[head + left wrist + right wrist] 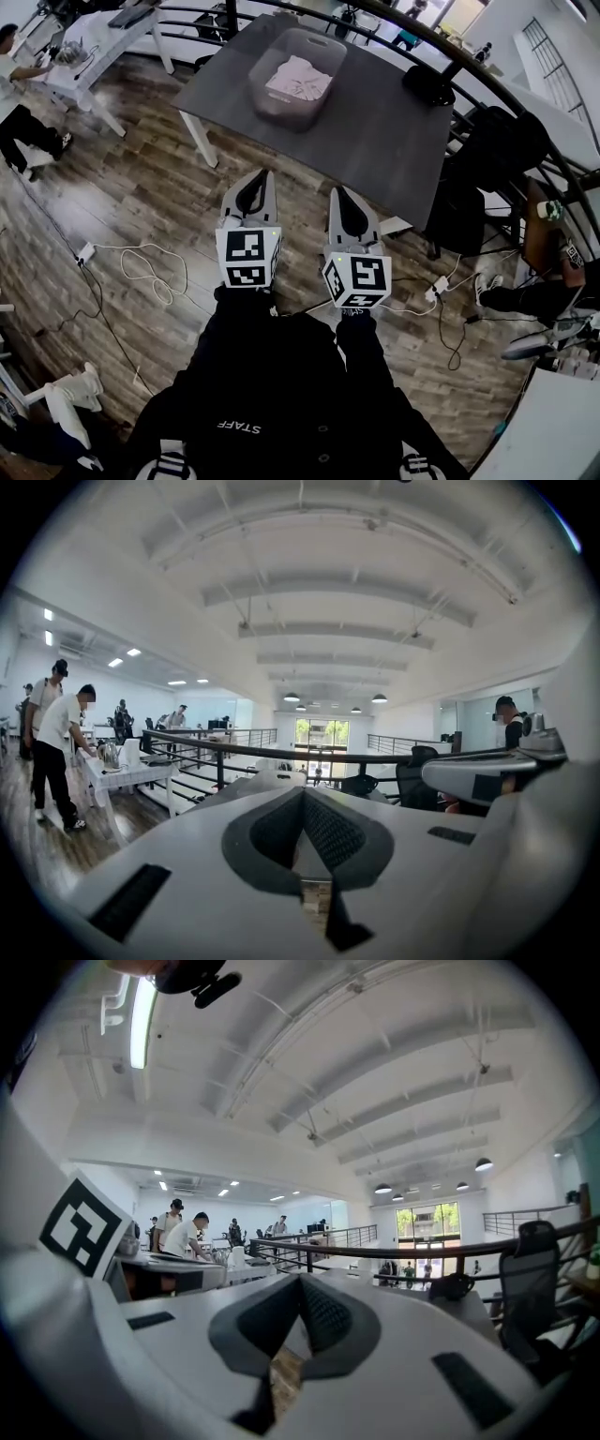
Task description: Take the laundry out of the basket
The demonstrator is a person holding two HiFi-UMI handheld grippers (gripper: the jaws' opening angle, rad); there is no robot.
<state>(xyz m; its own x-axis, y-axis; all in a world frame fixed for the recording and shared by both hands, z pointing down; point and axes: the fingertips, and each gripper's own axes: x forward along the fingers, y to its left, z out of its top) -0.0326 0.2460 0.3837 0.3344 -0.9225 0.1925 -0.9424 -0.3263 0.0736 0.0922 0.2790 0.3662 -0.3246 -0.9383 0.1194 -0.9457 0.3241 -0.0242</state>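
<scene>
- Head view: left gripper (pixel 260 178) and right gripper (pixel 339 192) are held side by side over the wood floor (pixel 141 187). Both point toward the dark grey table (pixel 375 150) and are short of its near edge.
- Basket (pixel 272 105) is translucent grey and stands on the left part of the table.
- Laundry (pixel 298 79) is pale pinkish-white cloth lying inside the basket, below the rim.
- Neither gripper touches the basket or the laundry; both are well apart from them.
- Left gripper view: left gripper (pixel 302 794) has its jaws pressed together at the tips, nothing between them.
- Right gripper view: right gripper (pixel 300 1281) has its jaws closed tip to tip, nothing pinched.
- Left marker cube (pixel 248 258) and right marker cube (pixel 357 279) sit at the rear of each gripper, just in front of the person's dark clothing (pixel 281 375).
- A black object (pixel 428 84) sits near the table's far right edge; cannot tell what it is.
- White cable (pixel 112 247) loops on the floor, left of the left gripper.
- Black railing (pixel 506 89) curves behind the table.
- Another person (pixel 23 131) is at a white table (pixel 103 37) in the upper left.
- Office chair (pixel 530 1269) shows at the right of the right gripper view.
</scene>
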